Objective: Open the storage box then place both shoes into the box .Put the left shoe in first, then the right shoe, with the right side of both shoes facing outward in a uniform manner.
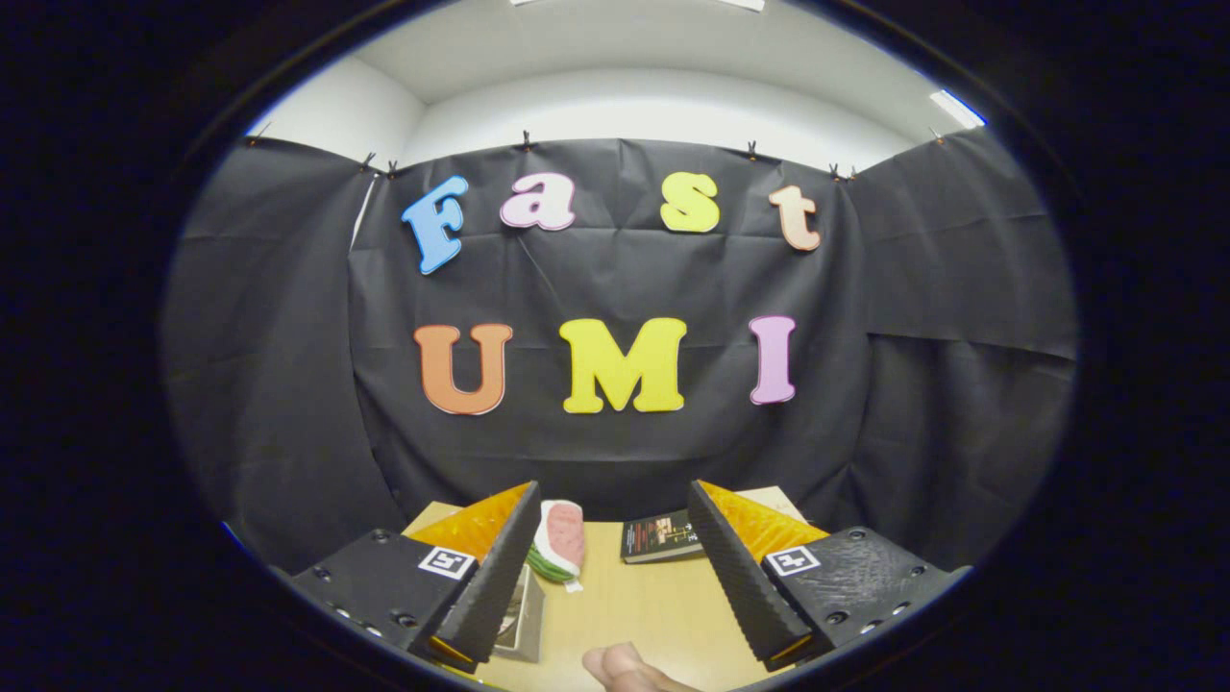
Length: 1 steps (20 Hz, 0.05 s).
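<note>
Between the wide-spread, empty fingers of the gripper (615,538) lies bare table (634,596); a shoe (562,538) sits just beyond the left fingertip, a book (658,538) beside the right.

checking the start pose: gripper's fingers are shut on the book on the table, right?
Not quite. In the gripper view the gripper is open, its fingers apart and gripping nothing. The book lies on the table beyond them, beside the right finger.

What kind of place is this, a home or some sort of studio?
Probably a staged recording booth, not a home: black cloth is clipped up as walls around a small wooden table, and the open tongs hold nothing above it.
</note>
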Motion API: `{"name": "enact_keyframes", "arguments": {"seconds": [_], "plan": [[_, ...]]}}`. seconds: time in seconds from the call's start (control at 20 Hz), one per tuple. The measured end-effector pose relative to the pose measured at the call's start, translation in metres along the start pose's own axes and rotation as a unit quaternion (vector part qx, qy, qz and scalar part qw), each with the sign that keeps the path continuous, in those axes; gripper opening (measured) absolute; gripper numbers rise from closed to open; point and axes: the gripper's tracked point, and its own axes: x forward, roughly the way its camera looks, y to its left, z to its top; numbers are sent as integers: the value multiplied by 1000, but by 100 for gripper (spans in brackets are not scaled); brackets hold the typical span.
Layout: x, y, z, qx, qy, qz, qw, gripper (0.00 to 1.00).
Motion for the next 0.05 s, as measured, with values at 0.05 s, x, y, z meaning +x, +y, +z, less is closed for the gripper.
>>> {"name": "enact_keyframes", "arguments": {"seconds": [0.05], "plan": [[-1, 1, -1, 2, 2, 0, 1000, 94]]}}
